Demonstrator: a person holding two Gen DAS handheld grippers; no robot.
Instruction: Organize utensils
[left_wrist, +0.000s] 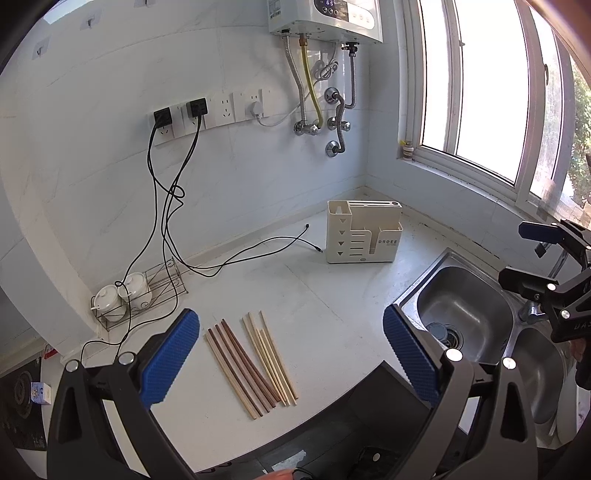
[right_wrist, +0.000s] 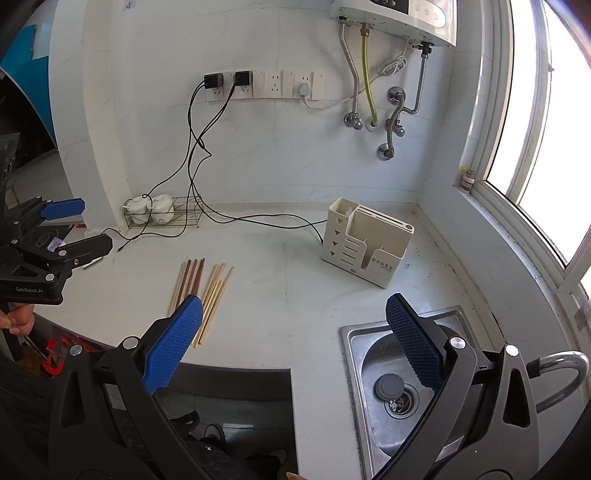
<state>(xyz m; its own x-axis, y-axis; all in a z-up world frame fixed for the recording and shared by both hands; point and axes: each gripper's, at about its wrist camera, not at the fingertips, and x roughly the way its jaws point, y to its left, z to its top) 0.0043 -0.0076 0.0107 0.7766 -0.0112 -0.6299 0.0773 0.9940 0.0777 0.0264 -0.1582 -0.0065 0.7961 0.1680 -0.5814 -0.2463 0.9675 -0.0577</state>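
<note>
Left wrist view: slim wooden chopsticks (left_wrist: 251, 363), dark brown and pale, lie fanned near the front edge of the white stone counter (left_wrist: 325, 295). A cream plastic slotted holder (left_wrist: 364, 232) stands toward the back corner. Left gripper (left_wrist: 291, 354) and right gripper (right_wrist: 293, 343), ribbed blue pads, gape wide, empty.

The chopsticks (left_wrist: 251, 363) lie loose on the surface (left_wrist: 325, 295) near its front edge, between the spread fingers of my left tongs (left_wrist: 291, 354). Behind them and to the right, the utensil holder (left_wrist: 364, 232) stands upright near the back corner, under the window (left_wrist: 476, 85). The sink (left_wrist: 465, 306) is set into the surface right of the chopsticks, before the holder. At far left against the wall, a wire rack (left_wrist: 147, 295) holds two lidded jars (left_wrist: 123, 293). My right tongs (right_wrist: 295, 339) hang over the front edge, between chopsticks and sink.
</note>
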